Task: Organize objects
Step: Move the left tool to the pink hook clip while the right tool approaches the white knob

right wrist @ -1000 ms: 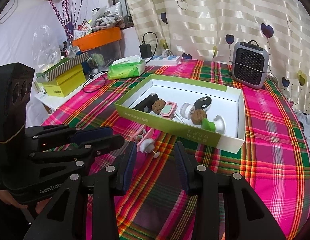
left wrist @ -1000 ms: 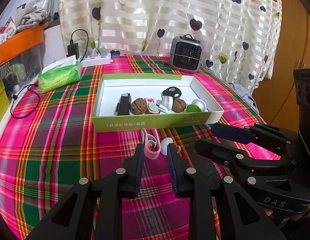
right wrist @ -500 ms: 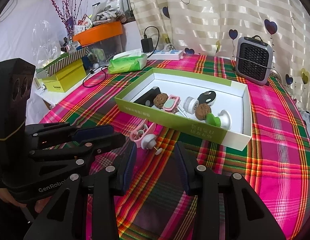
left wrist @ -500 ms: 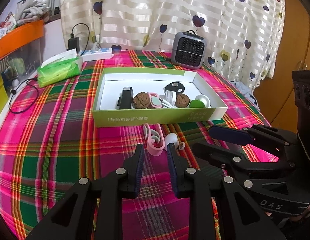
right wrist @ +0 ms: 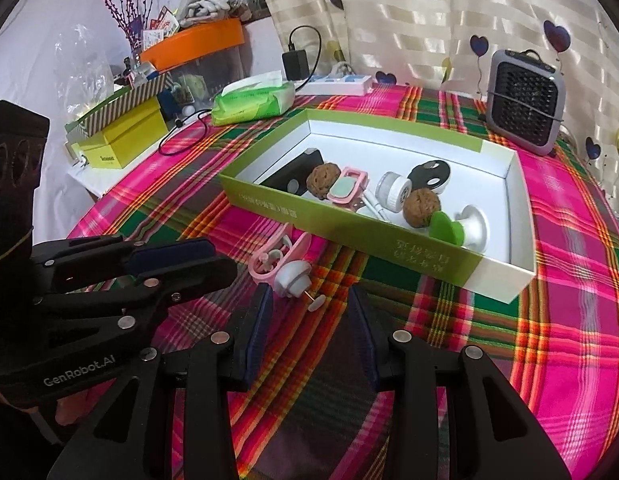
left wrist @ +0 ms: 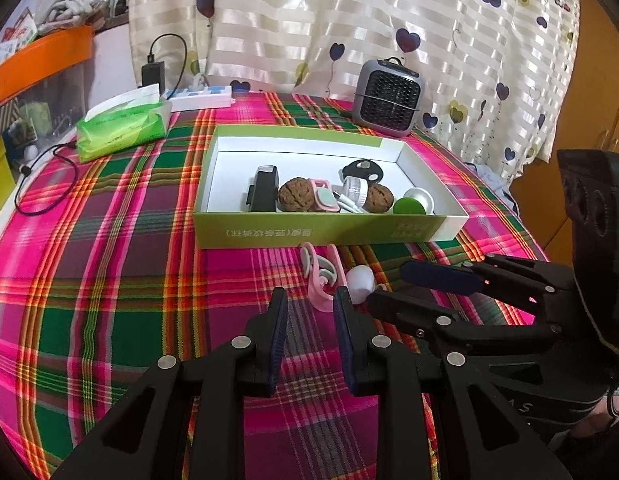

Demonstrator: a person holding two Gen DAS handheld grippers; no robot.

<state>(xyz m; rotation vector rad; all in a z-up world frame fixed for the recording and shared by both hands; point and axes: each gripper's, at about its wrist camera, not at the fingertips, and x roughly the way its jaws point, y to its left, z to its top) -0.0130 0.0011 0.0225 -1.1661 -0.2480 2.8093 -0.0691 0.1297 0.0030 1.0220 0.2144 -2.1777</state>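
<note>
left tongs [left wrist: 309,308] part open, empty | right tongs [right wrist: 309,312] part open, empty | pink clip [left wrist: 319,276] and white knob [right wrist: 293,278] touching on plaid surface [left wrist: 109,280], centre frame, just before green box [left wrist: 309,232] | both look light, rigid, slippery; take clip across its arms, knob by its round body | box's near wall crowds the far side; open cloth lower left

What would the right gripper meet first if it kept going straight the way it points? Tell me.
Most likely the small white knob piece lying on the plaid cloth just ahead of the right gripper, whose jaws stand open and empty. The pink clip lies beside it.
</note>
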